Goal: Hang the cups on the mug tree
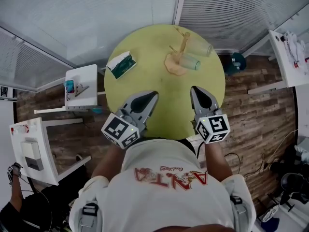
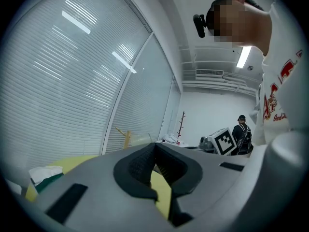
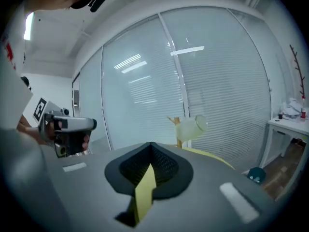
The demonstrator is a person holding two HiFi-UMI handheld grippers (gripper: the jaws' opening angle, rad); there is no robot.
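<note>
Two translucent cups (image 1: 199,46) hang on the wooden mug tree (image 1: 184,41) near the upper-right edge of the round yellow-green desk (image 1: 145,42). The left gripper (image 1: 150,95) and right gripper (image 1: 195,89) sit at its lower edge, well apart from the tree, jaws closed on nothing.

Green packet (image 1: 121,64), perhaps tissues, on table (image 1: 159,88)

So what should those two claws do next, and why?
Probably lower both and rest: the upper cup and lower cup already seem to hang on the mug tree; I see no other cup on the table, and the left gripper and right gripper are shut, empty.
</note>
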